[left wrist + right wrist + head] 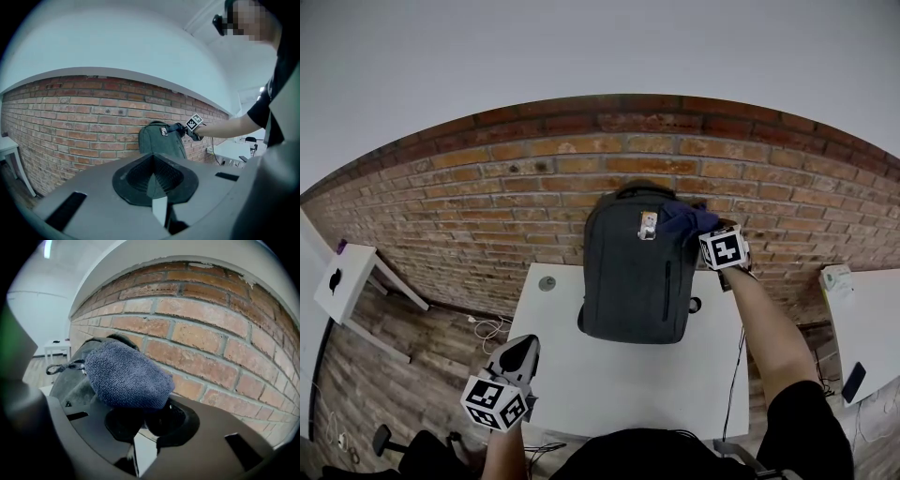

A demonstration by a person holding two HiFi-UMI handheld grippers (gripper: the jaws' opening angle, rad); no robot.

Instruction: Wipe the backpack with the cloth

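**Inspector:** Report the right gripper.

**Operator:** I see the right gripper point(140, 420) with its jaws clamped on the blue cloth point(126, 376). The cloth is bunched against the backpack's point(633, 281) upper right shoulder, close under the brick wall point(487, 206).

**Inspector:** And the backpack?

**Operator:** It is grey and stands upright on the white table point(628, 394), its back against the wall. A small picture tag point(648, 225) sits near its top, just left of the cloth.

**Inspector:** Left gripper?

**Operator:** The left gripper point(523, 349) has its jaws together with nothing between them. It is well short of the backpack, over the table's near left corner.

**Inspector:** Surroundings and obstructions?

**Operator:** A round grommet point(547, 283) lies in the tabletop just left of the backpack. A dark cable point(736, 366) hangs off the table edge to its right. A small white side table point(347, 277) stands far left of the backpack and another white table point(862, 319) far right. Nothing stands between the cloth and the backpack.
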